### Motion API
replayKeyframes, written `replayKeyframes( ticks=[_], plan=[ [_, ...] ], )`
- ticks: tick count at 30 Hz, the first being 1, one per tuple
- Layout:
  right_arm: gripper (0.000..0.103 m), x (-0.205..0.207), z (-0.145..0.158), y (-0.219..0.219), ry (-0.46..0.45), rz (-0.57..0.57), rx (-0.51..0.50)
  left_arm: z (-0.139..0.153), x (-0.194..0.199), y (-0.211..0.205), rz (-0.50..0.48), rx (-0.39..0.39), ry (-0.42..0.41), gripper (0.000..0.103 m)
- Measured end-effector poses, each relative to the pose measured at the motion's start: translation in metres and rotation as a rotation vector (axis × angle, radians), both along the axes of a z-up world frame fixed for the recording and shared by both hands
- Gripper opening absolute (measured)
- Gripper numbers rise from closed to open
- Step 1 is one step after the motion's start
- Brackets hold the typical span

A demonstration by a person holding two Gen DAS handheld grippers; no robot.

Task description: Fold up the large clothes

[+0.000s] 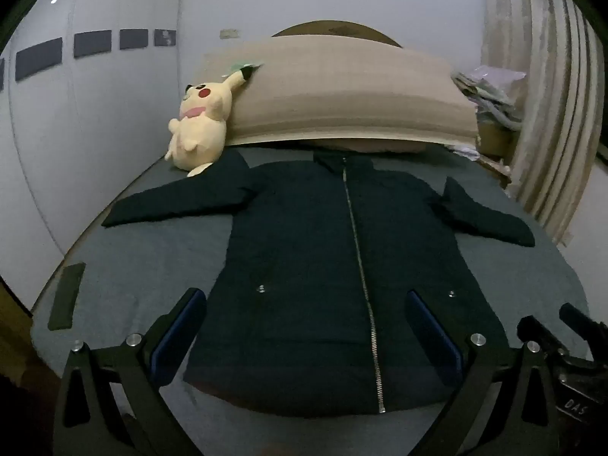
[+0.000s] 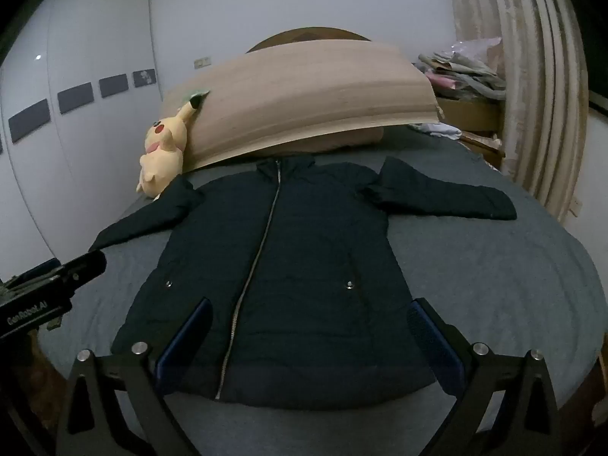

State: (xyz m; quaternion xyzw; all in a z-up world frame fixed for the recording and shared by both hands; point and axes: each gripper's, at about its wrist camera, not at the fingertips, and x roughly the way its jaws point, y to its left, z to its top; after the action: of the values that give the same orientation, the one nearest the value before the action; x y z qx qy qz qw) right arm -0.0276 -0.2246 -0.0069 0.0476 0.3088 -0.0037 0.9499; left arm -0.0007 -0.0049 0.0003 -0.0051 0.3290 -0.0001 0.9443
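We hover our left gripper (image 1: 306, 326) and right gripper (image 2: 309, 336), jaws wide and empty, above the near hem of the zipped jacket (image 1: 304, 250), spread flat on the bed (image 1: 152, 258) for folding.

light: dim | walls (image 1: 114, 121): white, row of dark panels (image 1: 91, 43) on left | bed (image 2: 494, 266): grey cover, wooden headboard (image 1: 334, 28), tan board (image 1: 342, 95) leaning there | curtain (image 2: 532, 95): beige, right | clutter pile (image 2: 463, 72) beside curtain
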Motion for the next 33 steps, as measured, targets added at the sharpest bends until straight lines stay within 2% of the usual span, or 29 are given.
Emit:
replayKeyframes(
  ticks=[4, 6, 7, 10, 21, 33],
  plan=[
    [0.103, -0.001, 0.003, -0.002, -0.01, -0.003, -0.002, -0.001, -0.012, -0.017, -0.033, 0.013, -0.032, 0.103],
    [0.103, -0.002, 0.005, -0.004, -0.013, -0.005, 0.0, -0.003, -0.014, -0.022, -0.037, -0.009, 0.002, 0.103],
    [0.103, -0.002, 0.006, -0.004, -0.015, -0.006, -0.001, -0.002, -0.008, -0.016, -0.044, -0.026, 0.031, 0.103],
    [0.103, -0.006, -0.002, 0.002, -0.015, -0.001, -0.001, -0.003, -0.004, -0.003, -0.039, -0.05, 0.043, 0.103],
    [0.103, -0.005, 0.004, 0.008, -0.004, 0.012, -0.002, -0.005, -0.011, 0.005, -0.008, -0.05, 0.024, 0.103],
    [0.103, -0.007, -0.007, 0.011, 0.021, 0.011, 0.011, -0.008, -0.012, 0.008, -0.001, -0.044, 0.027, 0.103]
  ],
)
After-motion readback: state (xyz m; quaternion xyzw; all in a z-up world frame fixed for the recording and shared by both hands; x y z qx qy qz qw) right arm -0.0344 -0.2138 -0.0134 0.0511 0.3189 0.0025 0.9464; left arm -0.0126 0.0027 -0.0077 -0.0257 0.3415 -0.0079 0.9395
